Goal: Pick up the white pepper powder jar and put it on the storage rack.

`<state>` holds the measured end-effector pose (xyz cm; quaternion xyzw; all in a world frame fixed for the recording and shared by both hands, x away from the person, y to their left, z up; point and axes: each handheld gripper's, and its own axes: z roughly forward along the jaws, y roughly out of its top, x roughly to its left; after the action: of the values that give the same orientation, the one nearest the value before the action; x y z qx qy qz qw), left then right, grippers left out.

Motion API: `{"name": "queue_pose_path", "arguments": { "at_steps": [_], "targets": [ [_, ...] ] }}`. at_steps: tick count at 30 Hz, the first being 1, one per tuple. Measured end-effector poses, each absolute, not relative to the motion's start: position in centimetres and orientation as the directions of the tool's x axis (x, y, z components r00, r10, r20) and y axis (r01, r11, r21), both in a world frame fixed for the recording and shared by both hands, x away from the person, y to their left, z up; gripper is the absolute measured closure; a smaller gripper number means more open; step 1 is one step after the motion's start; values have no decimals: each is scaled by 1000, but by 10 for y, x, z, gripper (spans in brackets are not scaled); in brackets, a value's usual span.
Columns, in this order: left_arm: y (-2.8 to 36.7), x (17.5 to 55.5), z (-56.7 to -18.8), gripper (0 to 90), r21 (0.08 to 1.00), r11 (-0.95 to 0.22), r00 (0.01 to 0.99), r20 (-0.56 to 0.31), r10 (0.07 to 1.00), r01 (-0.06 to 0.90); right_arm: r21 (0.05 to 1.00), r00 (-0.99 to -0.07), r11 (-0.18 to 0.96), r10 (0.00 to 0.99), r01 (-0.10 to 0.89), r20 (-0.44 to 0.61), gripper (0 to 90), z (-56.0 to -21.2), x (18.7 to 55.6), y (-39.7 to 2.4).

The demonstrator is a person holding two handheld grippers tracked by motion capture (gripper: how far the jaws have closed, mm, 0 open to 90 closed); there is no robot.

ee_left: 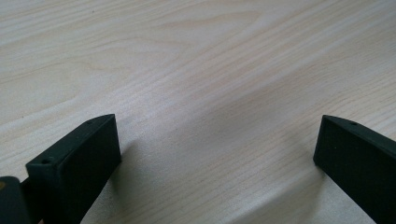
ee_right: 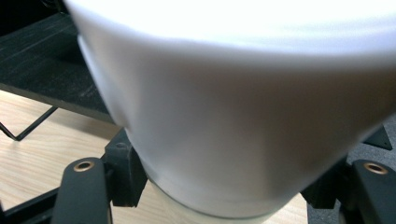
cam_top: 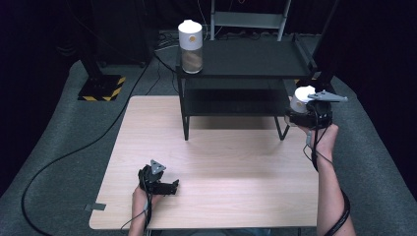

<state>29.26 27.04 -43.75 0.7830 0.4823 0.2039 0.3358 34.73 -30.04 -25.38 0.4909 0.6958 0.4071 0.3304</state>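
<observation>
Your right gripper (cam_top: 301,109) grips a white jar (cam_top: 301,98) beside the shelf (cam_top: 255,59), unplaced. One jar (cam_top: 190,46) already shelved. Left gripper (cam_top: 164,186) rests wide, empty.

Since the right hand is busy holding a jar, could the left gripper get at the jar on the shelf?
Probably yes: the left gripper is open and holds nothing, and no object stands between it and the jar at the shelf's front left corner.
</observation>
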Motion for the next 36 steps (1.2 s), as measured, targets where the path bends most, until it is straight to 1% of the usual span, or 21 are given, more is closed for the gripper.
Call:
{"name": "queue_pose_path", "arguments": {
  "at_steps": [12, 36],
  "targets": [
    [270, 293, -438, 1, 723, -309, 451, -5, 892, 618, 903, -307, 188, 950, 386, -67, 297, -234, 347, -299],
    [270, 293, -438, 0, 723, -309, 451, -5, 892, 618, 910, -322, 203, 943, 362, -82, 297, -212, 346, -299]
  ]
}}
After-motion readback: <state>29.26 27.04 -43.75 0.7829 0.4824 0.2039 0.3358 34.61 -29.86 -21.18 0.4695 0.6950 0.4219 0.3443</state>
